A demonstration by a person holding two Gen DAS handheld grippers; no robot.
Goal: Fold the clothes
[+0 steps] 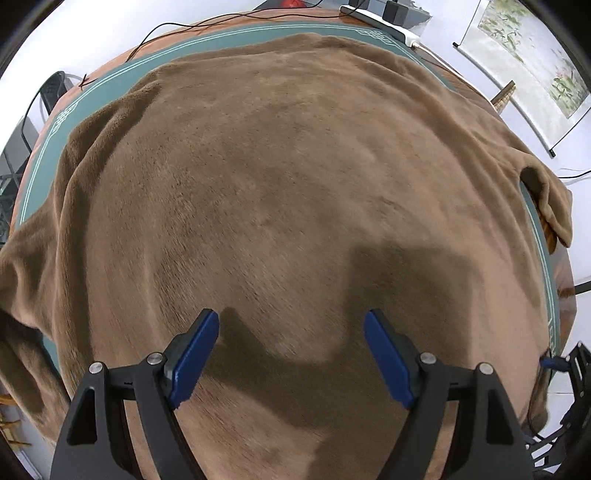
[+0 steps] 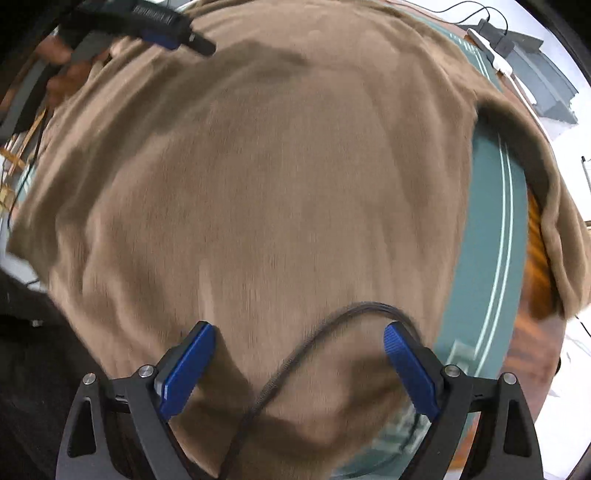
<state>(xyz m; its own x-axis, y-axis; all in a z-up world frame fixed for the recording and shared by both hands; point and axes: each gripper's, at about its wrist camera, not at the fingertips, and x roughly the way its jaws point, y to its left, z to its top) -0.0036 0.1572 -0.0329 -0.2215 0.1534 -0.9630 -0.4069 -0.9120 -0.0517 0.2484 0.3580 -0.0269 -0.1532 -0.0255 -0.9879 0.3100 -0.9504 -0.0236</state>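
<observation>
The brown garment (image 1: 280, 177) lies spread flat on the table, directly below both grippers. The left gripper (image 1: 291, 332) hangs above its middle part with the jaws spread wide, and nothing is between them; only its shadow falls on the cloth. The right gripper (image 2: 299, 343) is above the garment near its right edge, just beside the bare strip of the teal mat (image 2: 491, 236). Its jaws are also spread apart and they pinch nothing, but a dark braided cable (image 2: 295, 358) crosses the gap between them in a loop.

I count one garment, one mat, two grippers, each with two blue pads (image 1: 194, 363). In the right wrist view the left gripper (image 2: 170, 33) shows at the top left, with a hand (image 2: 59, 66) behind it.

The garment is thick and plushy, like fleece, with a short soft pile. One sleeve (image 1: 550, 199) hangs over the table edge. The mat is smooth, with thin pale lines along its border. The table (image 2: 535, 339) under it is glossy reddish wood
</observation>
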